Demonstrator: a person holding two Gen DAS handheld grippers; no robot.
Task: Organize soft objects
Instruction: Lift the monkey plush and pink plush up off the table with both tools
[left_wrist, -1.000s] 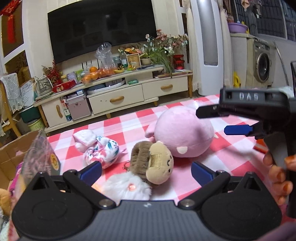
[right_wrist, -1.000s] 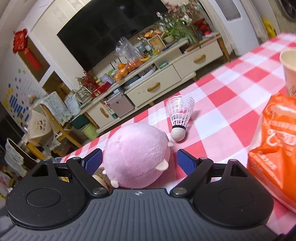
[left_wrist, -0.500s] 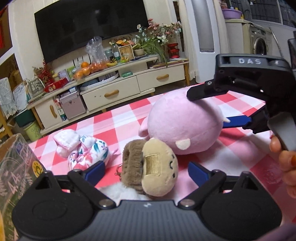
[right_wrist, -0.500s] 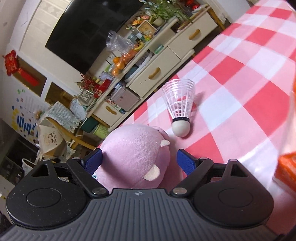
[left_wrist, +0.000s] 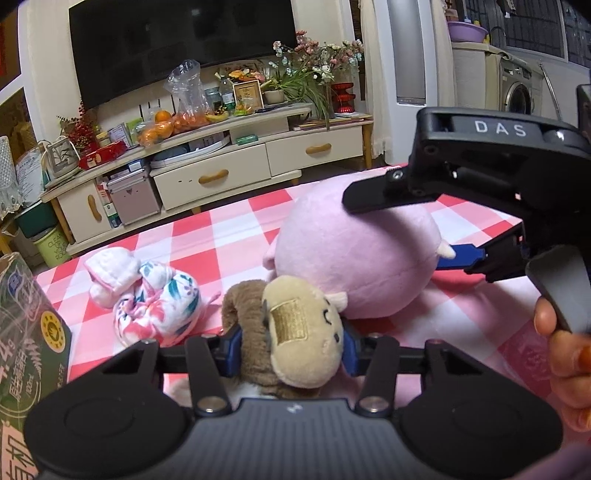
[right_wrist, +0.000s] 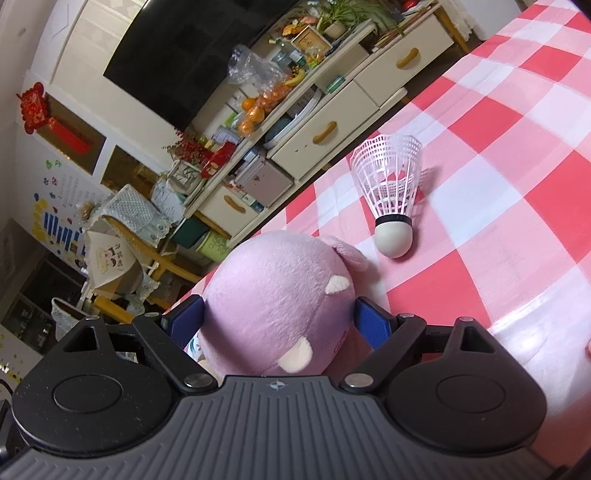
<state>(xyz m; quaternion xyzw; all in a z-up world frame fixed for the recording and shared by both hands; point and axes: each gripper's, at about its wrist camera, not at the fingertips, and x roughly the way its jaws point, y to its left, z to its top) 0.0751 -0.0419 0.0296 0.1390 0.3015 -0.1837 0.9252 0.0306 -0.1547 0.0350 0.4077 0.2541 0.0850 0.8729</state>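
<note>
Plush, brown and tan: the small monkey toy (left_wrist: 295, 332) lies on the desk (left_wrist: 461, 314) right in front of you, touching the pink plush at its far side; you can expect it to be light, squashy and quick to deform.
Left gripper (left_wrist: 291, 347): your jaws are closing, with the monkey toy between them; the blue pads look to be just meeting its sides, brown fur on one side and tan face on the other, so treat it as gripped but not yet firm.
Where to hold: stay across the stuffed head, its thickest part, since a loose edge of fur would likely slip out.
Pink plush (right_wrist: 280, 306): round, bulky and soft, it sits near the desk's far edge; it should compress a lot before it holds.
Right gripper (right_wrist: 279, 321): your jaws straddle the pink plush at its widest, the pads at or just off its flanks; not yet clamped, by the look of it.
Floral cloth bundle (left_wrist: 147, 295): soft, apart from the toys, to their left.
Shuttlecock (right_wrist: 391, 195): brittle skirt, just beyond the pink plush; keep clear.
Green carton (left_wrist: 29, 350): at the left edge.
</note>
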